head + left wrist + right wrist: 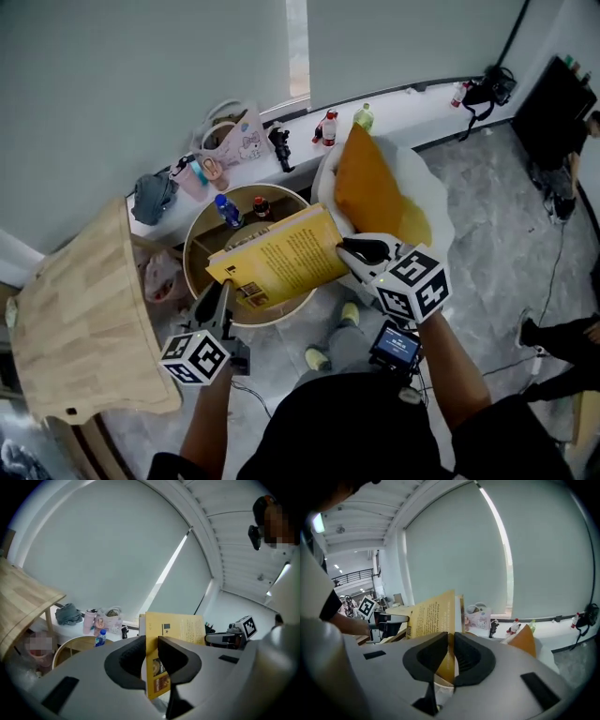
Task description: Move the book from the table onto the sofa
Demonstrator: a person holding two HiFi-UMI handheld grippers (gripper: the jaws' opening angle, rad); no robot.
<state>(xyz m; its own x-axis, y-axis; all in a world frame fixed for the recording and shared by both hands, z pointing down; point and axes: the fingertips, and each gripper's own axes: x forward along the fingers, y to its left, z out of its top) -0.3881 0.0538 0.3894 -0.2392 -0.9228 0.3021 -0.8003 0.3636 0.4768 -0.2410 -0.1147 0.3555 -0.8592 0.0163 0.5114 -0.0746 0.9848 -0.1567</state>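
Left gripper point(224, 292) and right gripper point(351, 250) are clamping the book point(281, 255) at seven and three o'clock; both should be travelling together, level, toward the sofa point(429, 199) at one o'clock.

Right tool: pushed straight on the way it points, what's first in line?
The yellow book it already clamps, which would travel with the right tool. Beyond that, likely the bottles on the round table, then the pink bag; depth is unclear.

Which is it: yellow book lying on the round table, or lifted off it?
Lifted off. The left gripper and right gripper each clamp an edge of the book, which hangs tilted above the round table.
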